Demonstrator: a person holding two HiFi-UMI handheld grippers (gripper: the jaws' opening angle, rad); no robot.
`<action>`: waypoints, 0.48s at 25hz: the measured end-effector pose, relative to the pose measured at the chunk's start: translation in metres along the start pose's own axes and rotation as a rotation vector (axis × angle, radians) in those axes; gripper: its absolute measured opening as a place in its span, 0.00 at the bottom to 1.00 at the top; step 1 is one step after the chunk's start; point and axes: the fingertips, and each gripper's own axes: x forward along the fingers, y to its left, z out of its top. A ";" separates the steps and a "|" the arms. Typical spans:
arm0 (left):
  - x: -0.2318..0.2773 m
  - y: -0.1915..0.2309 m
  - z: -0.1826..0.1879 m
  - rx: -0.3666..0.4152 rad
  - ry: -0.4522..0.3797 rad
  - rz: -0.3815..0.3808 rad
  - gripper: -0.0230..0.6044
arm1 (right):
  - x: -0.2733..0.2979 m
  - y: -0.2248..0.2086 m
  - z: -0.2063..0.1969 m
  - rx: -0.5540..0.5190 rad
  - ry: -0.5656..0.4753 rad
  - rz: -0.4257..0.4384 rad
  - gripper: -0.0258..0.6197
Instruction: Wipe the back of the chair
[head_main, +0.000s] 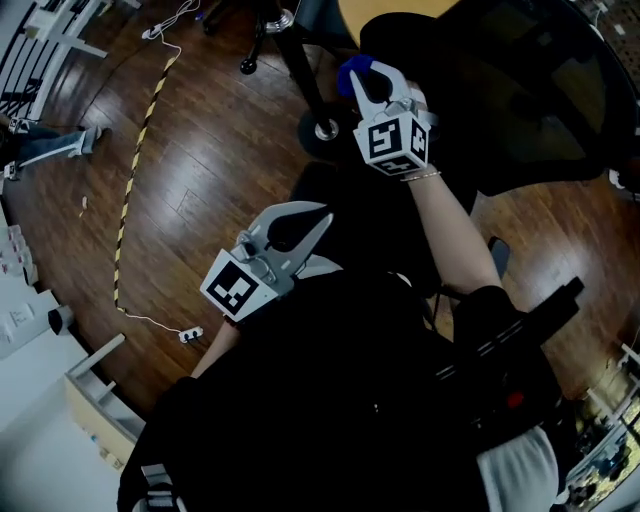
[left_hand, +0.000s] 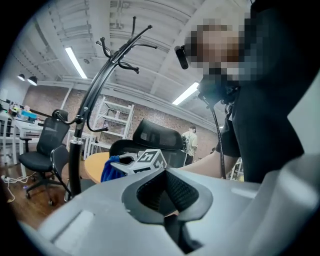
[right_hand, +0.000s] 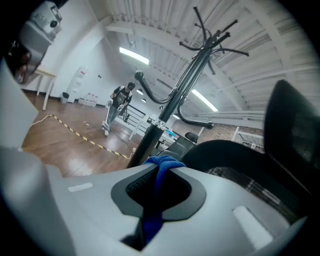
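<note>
The black mesh chair (head_main: 520, 90) fills the upper right of the head view; its back (right_hand: 295, 130) and seat (right_hand: 235, 155) rise to the right in the right gripper view. My right gripper (head_main: 368, 80) is held at the chair's left edge, shut on a blue cloth (head_main: 350, 74) that bunches out between the jaws (right_hand: 162, 162). My left gripper (head_main: 318, 218) hovers lower and closer to my body, shut with nothing in it (left_hand: 165, 172). From the left gripper view the right gripper's marker cube (left_hand: 150, 161) and the cloth (left_hand: 111, 170) show in front of the chair (left_hand: 155, 137).
A black coat rack pole (head_main: 300, 60) stands just left of the chair, tall in both gripper views (left_hand: 80, 150) (right_hand: 170, 115). A round wooden table (head_main: 400, 8) lies behind. Yellow-black tape (head_main: 130, 170) and a cable cross the wood floor on the left. Another person (left_hand: 190, 142) stands far off.
</note>
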 end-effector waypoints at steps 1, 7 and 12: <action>0.006 -0.010 0.000 0.008 0.005 -0.025 0.04 | -0.020 -0.007 0.001 0.011 -0.014 -0.014 0.08; 0.057 -0.074 0.005 0.011 0.003 -0.145 0.04 | -0.176 -0.060 -0.061 0.057 0.084 -0.153 0.08; 0.110 -0.133 -0.008 -0.029 -0.010 -0.209 0.04 | -0.307 -0.112 -0.176 0.085 0.294 -0.255 0.08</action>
